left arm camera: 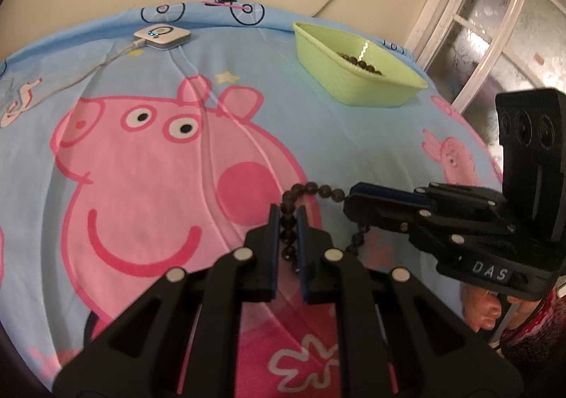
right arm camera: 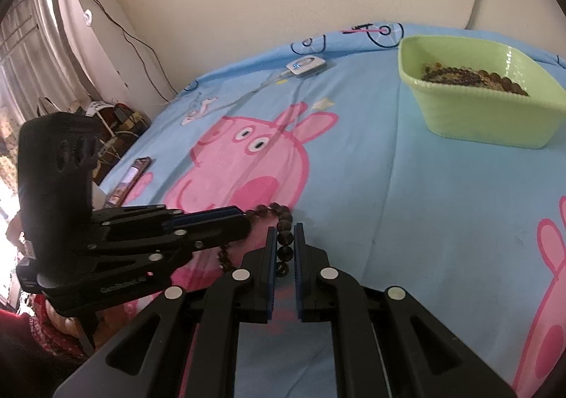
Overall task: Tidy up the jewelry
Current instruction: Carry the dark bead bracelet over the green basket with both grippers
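A string of dark round beads [left arm camera: 311,187] is held by both grippers over the pink pig print of the blue bedsheet [left arm camera: 336,136]. My left gripper [left arm camera: 287,212] is shut on one stretch of it, with beads showing between its blue pads. My right gripper [left arm camera: 350,198] comes in from the right, shut on the string a few beads along. In the right wrist view the right gripper [right arm camera: 284,228] pinches the bead string [right arm camera: 279,208], and the left gripper [right arm camera: 246,217] reaches in from the left. A light green basket [left arm camera: 353,86] [right arm camera: 477,122] at the far right holds more beaded jewelry [right arm camera: 477,76].
A white square device [left arm camera: 162,33] [right arm camera: 306,64] with a cable lies near the far edge by the wall. A phone [right arm camera: 132,178] rests at the bed's left edge. A window frame [left arm camera: 495,26] stands beyond the right side. A hand [left arm camera: 484,309] holds the right gripper.
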The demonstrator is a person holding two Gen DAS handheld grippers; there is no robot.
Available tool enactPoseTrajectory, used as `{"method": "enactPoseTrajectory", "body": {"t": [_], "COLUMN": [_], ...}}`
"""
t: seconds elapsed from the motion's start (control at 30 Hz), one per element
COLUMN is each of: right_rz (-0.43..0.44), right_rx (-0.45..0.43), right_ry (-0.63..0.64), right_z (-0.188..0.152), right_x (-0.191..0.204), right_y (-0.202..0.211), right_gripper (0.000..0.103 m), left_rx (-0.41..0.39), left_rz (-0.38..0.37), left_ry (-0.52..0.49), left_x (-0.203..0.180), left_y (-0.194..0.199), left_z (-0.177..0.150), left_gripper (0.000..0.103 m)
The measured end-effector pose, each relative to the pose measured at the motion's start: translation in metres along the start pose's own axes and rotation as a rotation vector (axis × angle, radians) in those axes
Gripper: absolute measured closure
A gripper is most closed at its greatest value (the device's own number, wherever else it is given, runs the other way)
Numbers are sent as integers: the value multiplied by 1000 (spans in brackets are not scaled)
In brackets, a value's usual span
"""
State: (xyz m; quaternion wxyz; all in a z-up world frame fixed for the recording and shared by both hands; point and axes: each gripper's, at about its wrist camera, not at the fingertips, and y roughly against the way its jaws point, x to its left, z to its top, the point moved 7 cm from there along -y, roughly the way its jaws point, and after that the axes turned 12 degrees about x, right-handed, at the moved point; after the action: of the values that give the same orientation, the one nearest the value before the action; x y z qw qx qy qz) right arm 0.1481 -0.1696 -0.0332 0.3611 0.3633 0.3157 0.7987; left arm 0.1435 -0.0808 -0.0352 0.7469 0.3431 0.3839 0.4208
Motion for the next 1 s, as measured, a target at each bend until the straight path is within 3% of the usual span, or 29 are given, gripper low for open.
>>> {"method": "enactPoseTrajectory", "body": {"t": [0.3, 0.47, 0.67, 0.77, 0.9, 1.0], "right_rz": [26, -3, -78, -100, -222, -154], "right_rx": [-124, -205, -298, -312, -336, -386], "right_ry": [29, 28, -34, -80, -152, -237], "right_z": [25, 51, 83, 94, 102, 85], "right_x": [2, -17, -66, -99, -146, -164], "right_y": [44, 76, 112, 110, 100, 109], "right_gripper": [103, 103, 103, 103, 102, 99], "left_rx": [-63, -91, -105, -104, -63, -107], "left_rz": [-66, -108, -139, -145, -79, -110], "left_ry": [-9, -68, -127, -122, -41, -31], "left_x": [-24, -52, -83, -90, -77, -73], "left_y": [28, 34, 20, -1, -31, -17], "left_z": [36, 87, 148, 175, 199, 192], "left_gripper": [94, 94, 94, 94, 84, 84]}}
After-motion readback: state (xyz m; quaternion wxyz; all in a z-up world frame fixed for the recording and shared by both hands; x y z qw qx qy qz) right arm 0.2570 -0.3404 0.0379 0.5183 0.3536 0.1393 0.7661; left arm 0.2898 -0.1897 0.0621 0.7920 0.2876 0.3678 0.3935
